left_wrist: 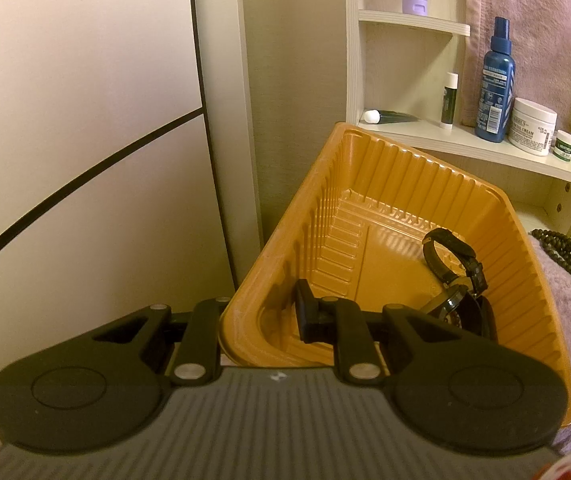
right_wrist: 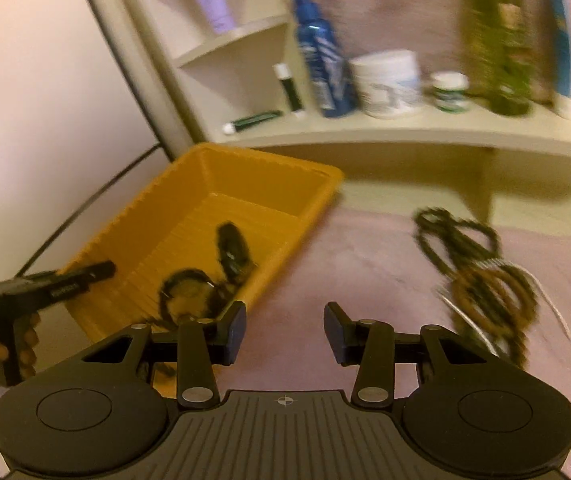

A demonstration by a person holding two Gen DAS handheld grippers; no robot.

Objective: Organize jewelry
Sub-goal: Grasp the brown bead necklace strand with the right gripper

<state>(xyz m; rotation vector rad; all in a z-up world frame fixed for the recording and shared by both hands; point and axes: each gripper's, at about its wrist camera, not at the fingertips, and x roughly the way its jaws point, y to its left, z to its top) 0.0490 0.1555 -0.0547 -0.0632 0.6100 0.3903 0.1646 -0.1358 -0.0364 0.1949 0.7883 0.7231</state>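
Meanwhile the left gripper (left_wrist: 263,320) clamped the orange tray's (left_wrist: 365,152) near wall, two watches (left_wrist: 455,280) lying inside; the right gripper (right_wrist: 284,332) stood apart, empty, beaded necklaces (right_wrist: 481,276) on the towel's (right_wrist: 365,256) right side.

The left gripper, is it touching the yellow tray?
Touching. In the left wrist view the left gripper is shut on the yellow tray: the near wall sits between its fingers. The right wrist view agrees.

"cream" is printed on the white jar (left_wrist: 532,126) on the shelf (left_wrist: 485,148). the words on the blue bottle (left_wrist: 494,80) are too small to be read.
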